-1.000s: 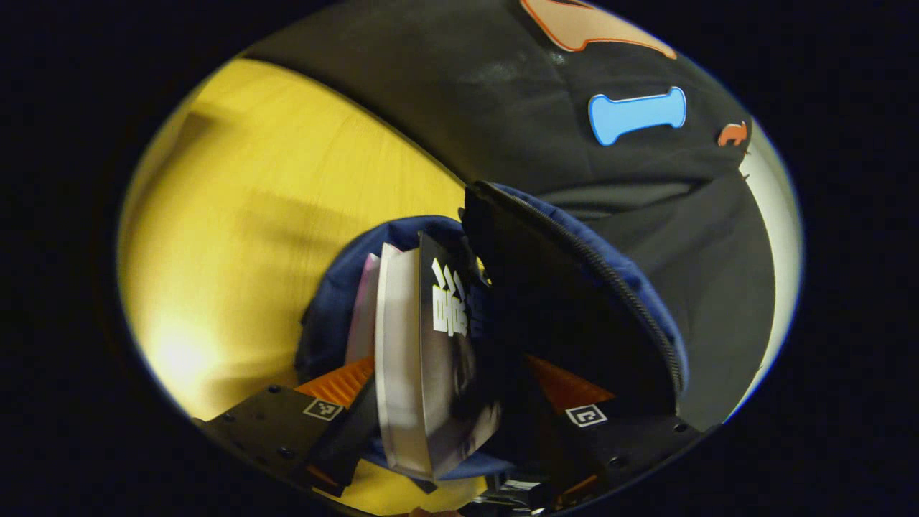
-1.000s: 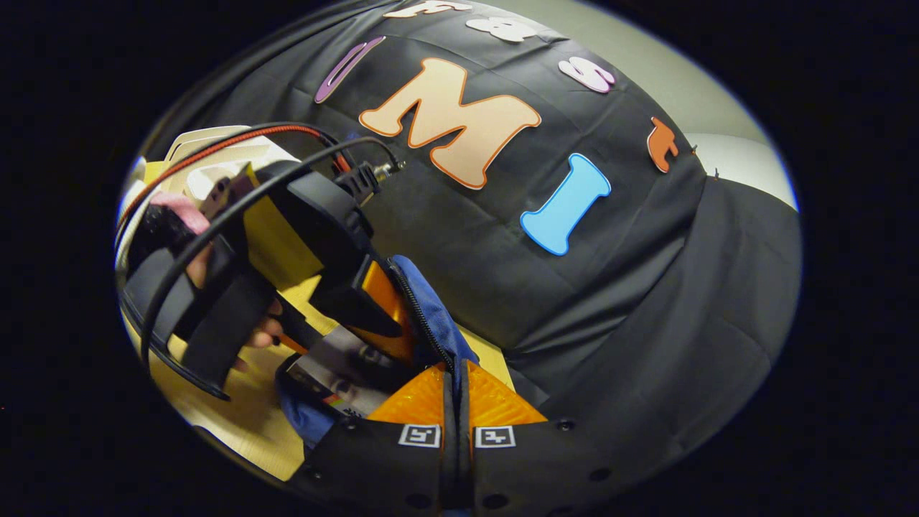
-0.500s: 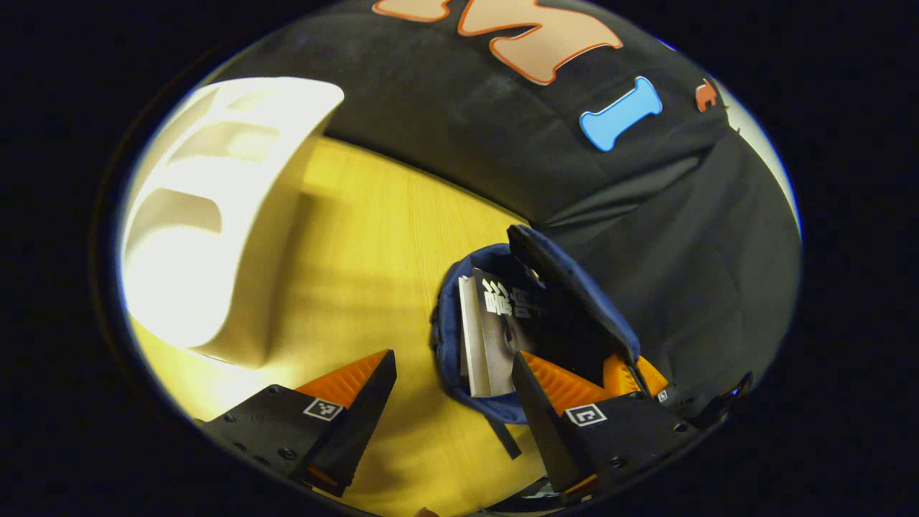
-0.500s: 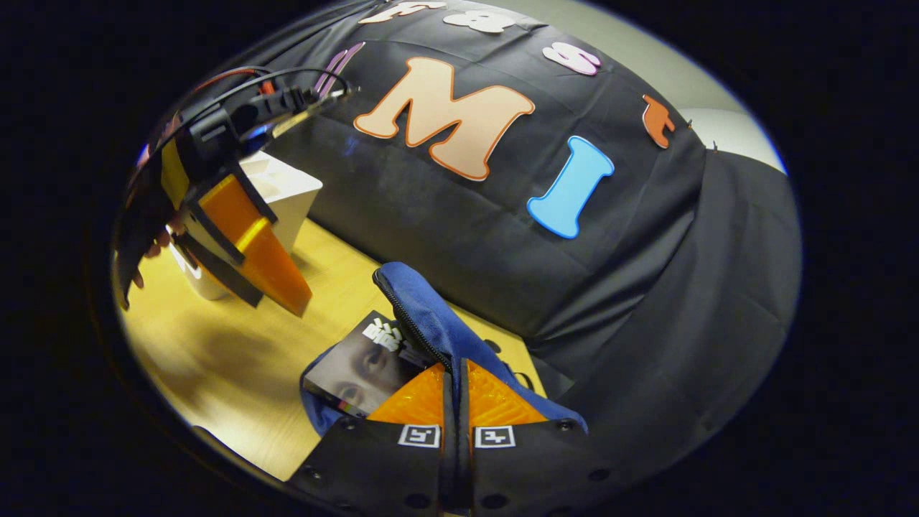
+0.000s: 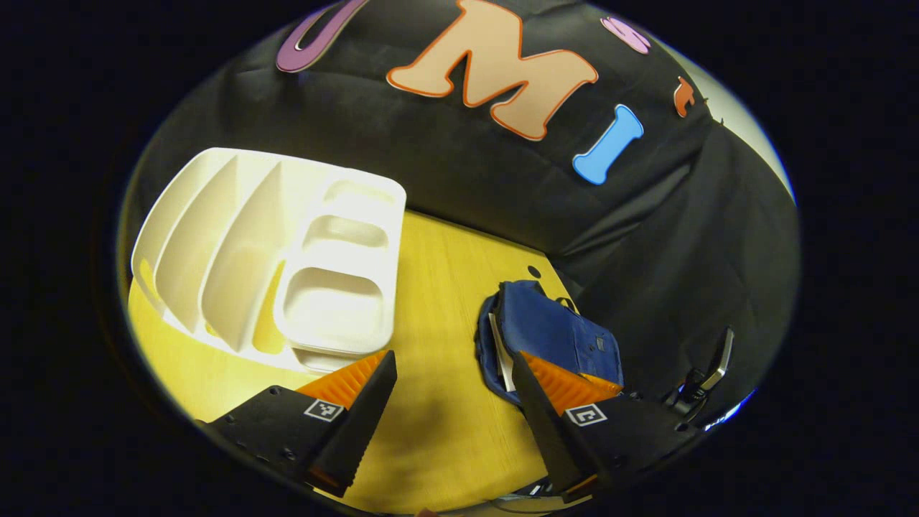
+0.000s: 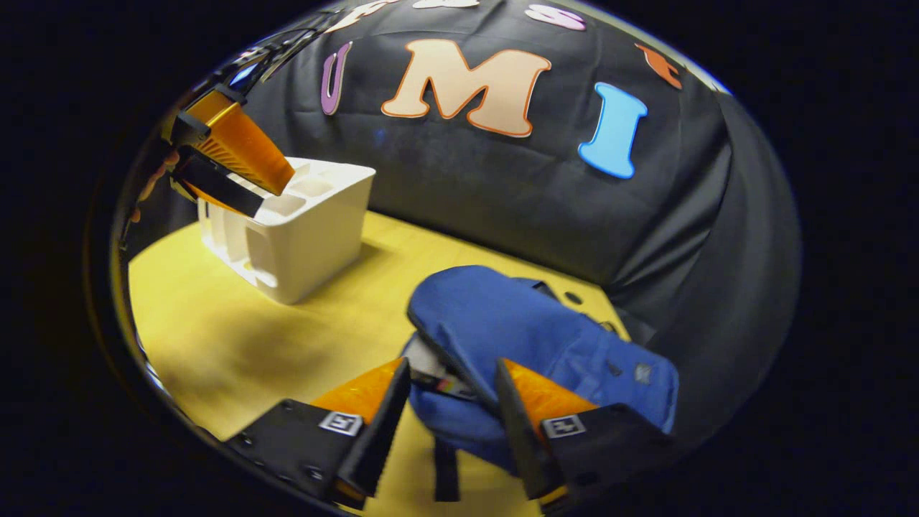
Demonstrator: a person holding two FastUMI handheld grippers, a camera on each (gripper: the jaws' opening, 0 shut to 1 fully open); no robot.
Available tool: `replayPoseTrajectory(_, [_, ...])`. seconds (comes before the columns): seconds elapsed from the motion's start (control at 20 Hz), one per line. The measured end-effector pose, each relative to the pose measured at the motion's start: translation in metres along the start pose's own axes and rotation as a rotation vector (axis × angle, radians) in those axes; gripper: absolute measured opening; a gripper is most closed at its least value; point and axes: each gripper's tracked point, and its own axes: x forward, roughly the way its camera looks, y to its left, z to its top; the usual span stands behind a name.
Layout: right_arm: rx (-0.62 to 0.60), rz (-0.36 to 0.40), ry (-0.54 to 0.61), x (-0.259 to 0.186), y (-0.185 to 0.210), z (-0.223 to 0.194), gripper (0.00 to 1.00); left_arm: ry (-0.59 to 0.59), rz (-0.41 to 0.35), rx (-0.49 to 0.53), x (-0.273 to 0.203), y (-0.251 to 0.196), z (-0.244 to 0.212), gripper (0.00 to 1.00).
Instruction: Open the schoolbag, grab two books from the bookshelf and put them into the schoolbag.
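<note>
On the yellow surface point(image 5: 438, 431) lies the blue schoolbag point(image 5: 556, 334), close to the black cloth wall. Its flap is folded down over the top, and the edge of a book point(image 6: 438, 373) peeks out at the open side. The white bookshelf point(image 5: 287, 258) stands well apart from the bag, with bare slots. The left tongs point(image 5: 454, 373) are spread wide with nothing between them, up above the surface between the shelf and the bag. In the right gripper view, the right tongs point(image 6: 451, 384) are spread open too, holding nothing, right over the bag's open edge. The left tongs also show there, up near the bookshelf.
</note>
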Motion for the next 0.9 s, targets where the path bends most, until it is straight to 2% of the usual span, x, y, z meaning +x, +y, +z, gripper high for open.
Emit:
replayPoseTrajectory(0.05, [0.029,0.021,0.003,-0.005,0.008,0.001,0.92,-0.016,0.015,-0.001,-0.007,0.006,0.005,0.96])
replayPoseTrajectory(0.15, [0.099,0.054,-0.007,-0.014,0.021,0.013,0.92,-0.054,0.049,0.008,-0.018,0.018,0.017,0.96])
replayPoseTrajectory(0.2, [0.128,0.058,-0.021,-0.017,0.023,0.024,1.00,-0.073,0.071,0.018,-0.025,0.023,0.023,0.96])
replayPoseTrajectory(0.3, [0.169,0.039,-0.060,-0.027,0.022,0.053,1.00,-0.122,0.126,0.051,-0.036,0.033,0.036,0.96])
replayPoseTrajectory(0.35, [0.180,0.023,-0.087,-0.031,0.019,0.068,0.93,-0.154,0.164,0.075,-0.040,0.040,0.045,0.95])
replayPoseTrajectory(0.4, [0.187,0.005,-0.116,-0.034,0.013,0.087,0.93,-0.189,0.205,0.104,-0.045,0.046,0.058,0.95])
replayPoseTrajectory(0.5, [0.199,-0.025,-0.188,-0.042,0.002,0.124,1.00,-0.257,0.279,0.170,-0.059,0.054,0.079,0.96])
replayPoseTrajectory(0.65, [0.262,-0.044,-0.298,-0.050,-0.012,0.173,0.98,-0.360,0.361,0.249,-0.079,0.060,0.106,0.95])
replayPoseTrajectory(0.75, [0.314,-0.052,-0.348,-0.057,-0.020,0.190,0.96,-0.425,0.388,0.262,-0.092,0.061,0.120,0.95])
replayPoseTrajectory(0.85, [0.347,-0.073,-0.371,-0.059,-0.025,0.192,0.98,-0.464,0.378,0.257,-0.096,0.062,0.125,0.95])
replayPoseTrajectory(0.9, [0.354,-0.084,-0.370,-0.061,-0.027,0.190,0.93,-0.461,0.372,0.252,-0.095,0.064,0.122,0.95])
